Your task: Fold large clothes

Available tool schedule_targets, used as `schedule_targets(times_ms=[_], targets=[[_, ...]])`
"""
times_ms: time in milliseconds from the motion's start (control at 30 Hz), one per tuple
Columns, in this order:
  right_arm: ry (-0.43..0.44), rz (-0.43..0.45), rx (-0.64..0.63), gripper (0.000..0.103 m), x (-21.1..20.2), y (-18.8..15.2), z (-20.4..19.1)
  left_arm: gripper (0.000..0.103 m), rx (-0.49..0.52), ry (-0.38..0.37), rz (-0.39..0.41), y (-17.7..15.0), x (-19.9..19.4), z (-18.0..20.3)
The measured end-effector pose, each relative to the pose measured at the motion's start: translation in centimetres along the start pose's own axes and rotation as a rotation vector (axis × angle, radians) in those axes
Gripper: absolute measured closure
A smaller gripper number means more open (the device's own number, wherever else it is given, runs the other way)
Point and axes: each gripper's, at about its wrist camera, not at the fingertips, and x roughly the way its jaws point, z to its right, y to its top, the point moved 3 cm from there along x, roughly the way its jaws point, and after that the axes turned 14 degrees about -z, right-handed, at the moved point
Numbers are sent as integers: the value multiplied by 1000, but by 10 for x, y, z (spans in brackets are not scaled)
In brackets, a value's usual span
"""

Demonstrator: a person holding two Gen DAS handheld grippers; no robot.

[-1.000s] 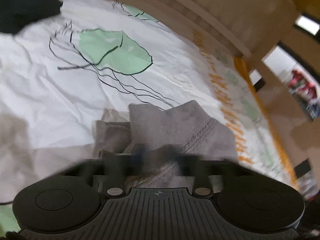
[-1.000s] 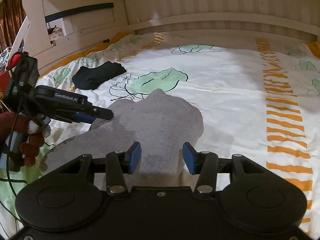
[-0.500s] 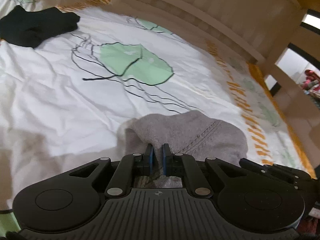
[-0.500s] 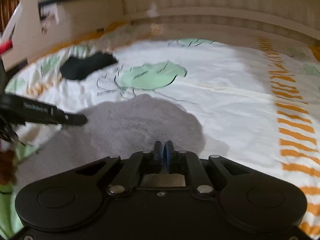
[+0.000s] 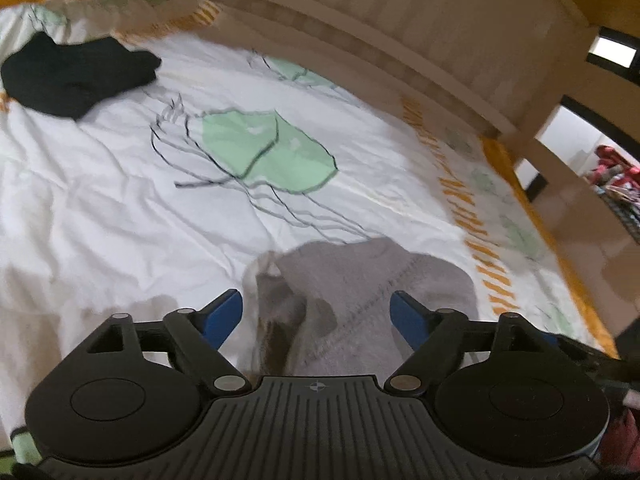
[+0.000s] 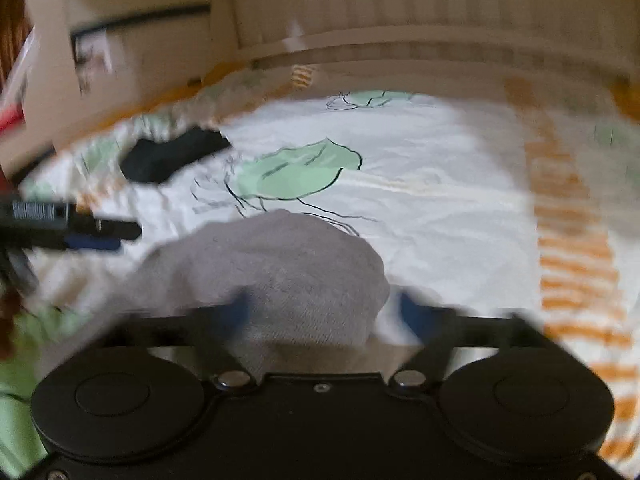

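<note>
grey garment (image 5: 360, 292) lies bunched on the white bedspread (image 5: 120, 200), between the spread fingers of the left gripper (image 5: 318, 312). right gripper (image 6: 324, 312), blurred, also gapes over it, gripping nothing. black cloth (image 5: 76, 76) lies well apart.

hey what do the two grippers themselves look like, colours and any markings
Left gripper: black body with a ribbed centre plate, two round discs, silver pivot screws, blue finger pads and a small compass-like emblem. Right gripper: the same black build and blue pads, blurred.
</note>
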Motion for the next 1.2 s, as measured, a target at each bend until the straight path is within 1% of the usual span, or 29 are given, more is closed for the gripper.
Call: schedule_targets(times_ms=[67,167,200,267,333,400,500,600,633,667,700,733,767,833,900,1000,1100,1200], targets=[[94,-22,83,9,-5,-5,17,21,-4,-22,-49,-2,7,-2],[234,-65,217,9,0,-13,38,20,-23,-78,-149,-6,24,-8],[273,-80,260,9,4,-16,44,20,-33,-104,-182,-7,31,-11],[324,-108,316,9,13,-21,52,20,-56,-112,-218,-11,40,-17],[366,-138,344,9,25,-24,56,17,-68,-112,-247,-12,50,-21],[404,-173,361,9,38,-26,57,14,-82,-129,-268,-12,56,-25],[491,-190,401,7,55,-28,60,12,-111,-187,-308,-10,67,-31],[552,-182,414,8,69,-22,61,12,-119,-242,-318,-7,76,-33],[569,-183,411,9,73,-19,60,10,-114,-259,-322,-6,79,-32],[580,-188,404,17,76,-16,59,10,-100,-268,-327,-6,81,-29],[571,-197,396,24,79,-13,57,10,-74,-273,-336,-5,84,-25],[567,-207,383,35,81,-11,56,9,-52,-275,-340,-5,85,-20],[569,-204,368,38,80,-10,56,9,-29,-278,-345,-5,86,-14],[547,-192,317,41,71,-7,55,8,3,-282,-348,-4,88,-1],[522,-185,264,42,58,-1,55,8,12,-294,-348,1,94,11],[474,-177,216,42,43,14,68,8,48,-318,-341,12,112,43],[397,-156,208,42,27,31,99,8,79,-344,-337,27,140,83],[297,-136,192,42,8,45,137,8,110,-357,-318,47,170,128]])
